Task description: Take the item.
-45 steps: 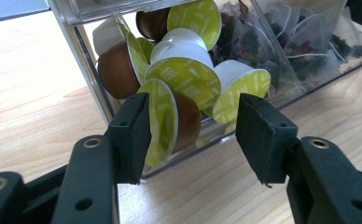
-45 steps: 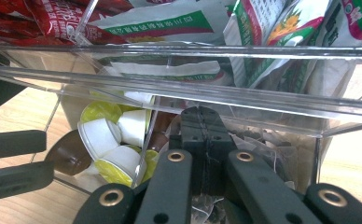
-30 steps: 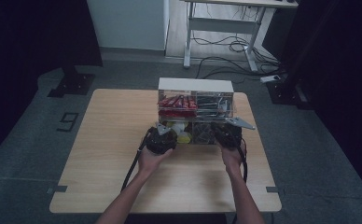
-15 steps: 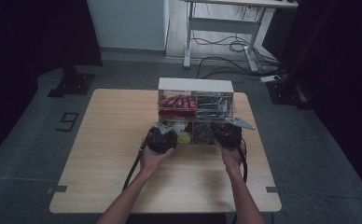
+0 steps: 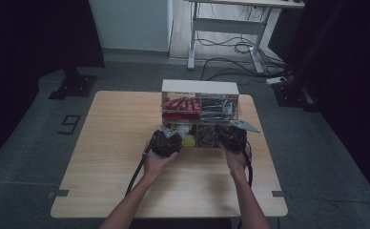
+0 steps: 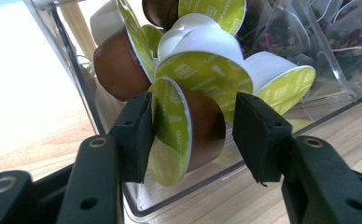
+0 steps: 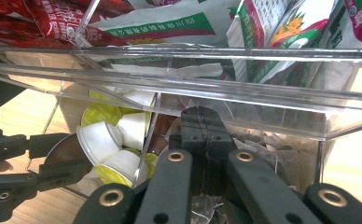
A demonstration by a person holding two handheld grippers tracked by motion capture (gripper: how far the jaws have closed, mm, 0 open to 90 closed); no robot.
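Over the wooden table (image 5: 111,157), a clear acrylic organiser (image 5: 200,116) sits toward the far side, split into compartments. Upper tier: red sachets (image 5: 180,103) on the left, white-and-green packets (image 7: 170,23) further along. Lower tier: coffee capsules on the left, clear tea-bag pouches (image 6: 309,42) in the compartment just beside them.

The left gripper (image 5: 166,142) is at the lower-left compartment, and its own view gets right inside: a heap of capsules, brown and white bodies, lime-green foil lids. One brown coffee capsule (image 6: 188,128) lies on its side between the two black jaws, lid toward the left jaw. The left pad is against that lid; a thin gap shows between the right pad and the capsule's base. The jaws have just been closing in, not yet pinching.

The right gripper (image 5: 231,137) is at the lower-right compartment. Its view shows the jaws pressed together, nothing between them, tips among the tea-bag pouches under the acrylic shelf. Off to its left, the left gripper's jaws show through the clear wall by the white capsules (image 7: 109,140).
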